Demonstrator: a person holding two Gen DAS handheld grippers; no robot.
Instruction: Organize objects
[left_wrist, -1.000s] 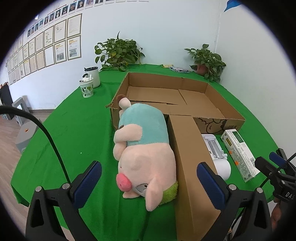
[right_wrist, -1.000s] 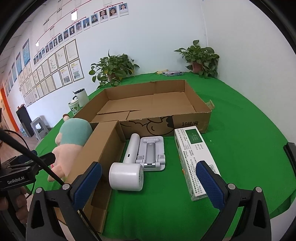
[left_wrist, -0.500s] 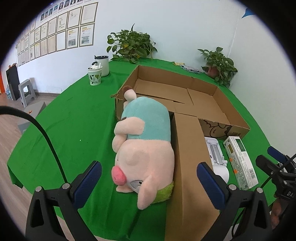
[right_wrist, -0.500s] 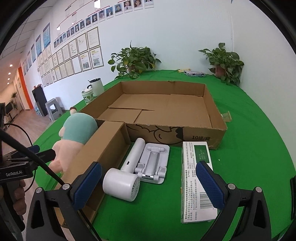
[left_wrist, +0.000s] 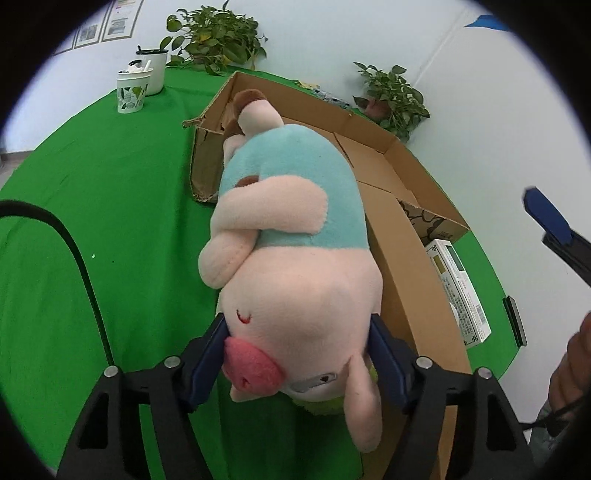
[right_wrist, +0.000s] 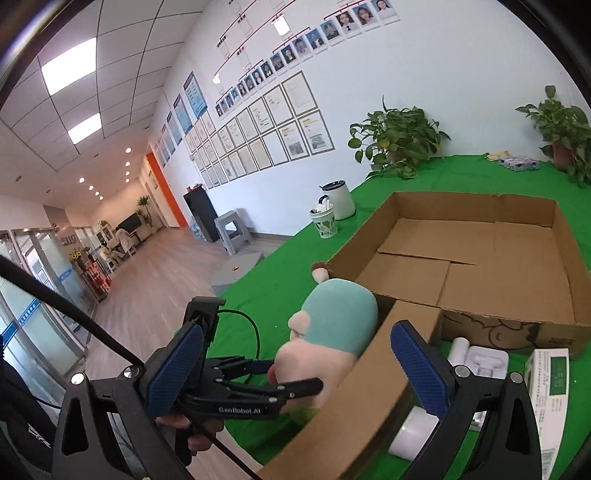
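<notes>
Hand-held gripper (left_wrist: 295, 354) now around plush pig (left_wrist: 295, 266).

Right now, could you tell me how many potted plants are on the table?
2: one plant at the back wall behind the white jug, the other plant in the far right corner. None seems hidden.

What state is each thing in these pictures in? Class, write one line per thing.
Left tongs: shut on the plush pig's head.
Right tongs: open, holding nothing.
Pink plush pig in teal shirt: lying on its side, gripped.
Brown cardboard box: open, nothing inside.
Green-and-white carton: lying flat.
White handheld fan: lying on its side.
</notes>
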